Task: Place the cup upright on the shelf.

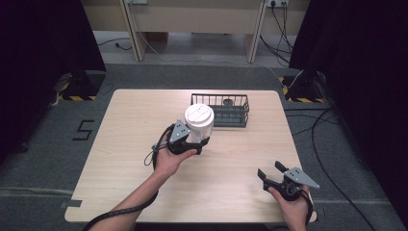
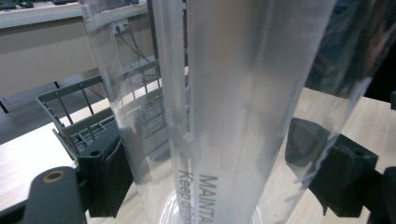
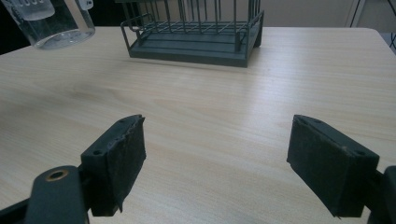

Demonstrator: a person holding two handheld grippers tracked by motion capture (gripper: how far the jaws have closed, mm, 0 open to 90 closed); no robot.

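Left tool (image 1: 192,143) is clamped on the clear cup (image 1: 199,122), lifted off the tabletop (image 1: 134,159) beside the basket (image 1: 222,109); right tool (image 1: 272,174) rests spread apart. Carrying step; next likely needs lowering it into the basket upright

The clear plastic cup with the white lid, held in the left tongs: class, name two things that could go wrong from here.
1. The clear plastic cup with the white lid is smooth; it might slip from the left tongs.
2. It is near the dark wire basket and might knock its rim.
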